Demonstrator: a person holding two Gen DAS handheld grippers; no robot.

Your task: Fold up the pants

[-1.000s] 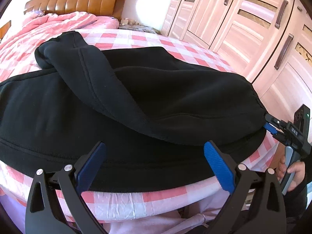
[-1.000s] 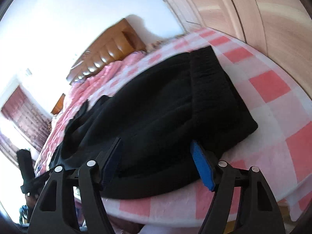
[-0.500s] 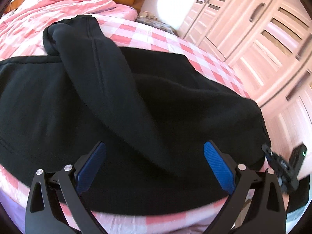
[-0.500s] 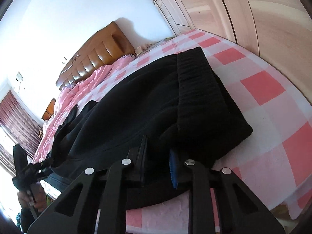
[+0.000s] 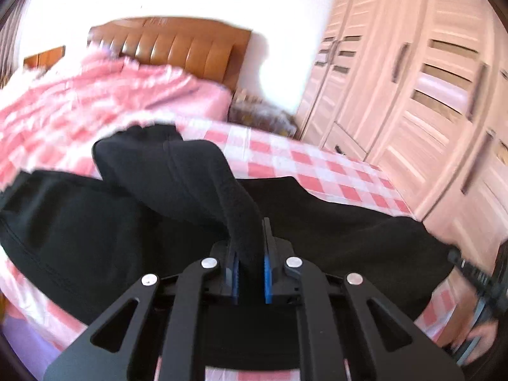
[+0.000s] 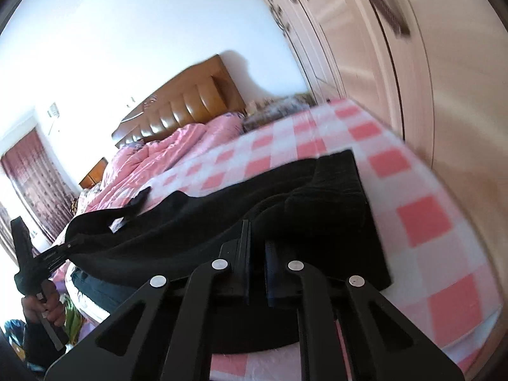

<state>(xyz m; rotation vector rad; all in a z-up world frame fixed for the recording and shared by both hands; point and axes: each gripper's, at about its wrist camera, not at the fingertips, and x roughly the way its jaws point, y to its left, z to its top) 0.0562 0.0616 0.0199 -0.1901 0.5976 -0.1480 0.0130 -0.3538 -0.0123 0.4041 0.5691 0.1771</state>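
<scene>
Black pants [image 5: 95, 222] lie across the foot of a bed with a pink checked sheet [image 5: 317, 171]. In the left wrist view my left gripper [image 5: 249, 247] is closing tight on a raised ridge of the pants, and the blue pads press the cloth. One leg runs up and away from that pinch. In the right wrist view my right gripper [image 6: 256, 250] is closing on the pants [image 6: 333, 197] near the ribbed waistband end, with cloth between its jaws. Each gripper also shows in the other's view: the right gripper [image 5: 457, 258] at the far right, the left gripper [image 6: 71, 246] at the far left.
A pink quilt [image 5: 95, 95] and a brown padded headboard [image 5: 190, 50] are at the far end of the bed. Pale wardrobe doors [image 5: 412, 95] stand close along the right side. A hand [image 6: 50, 304] holds the left gripper's handle beyond the bed edge.
Both grippers went from wide open over the pants to shut on the cloth. Both then rose and tipped up, and the pinched fabric lifted with them.
</scene>
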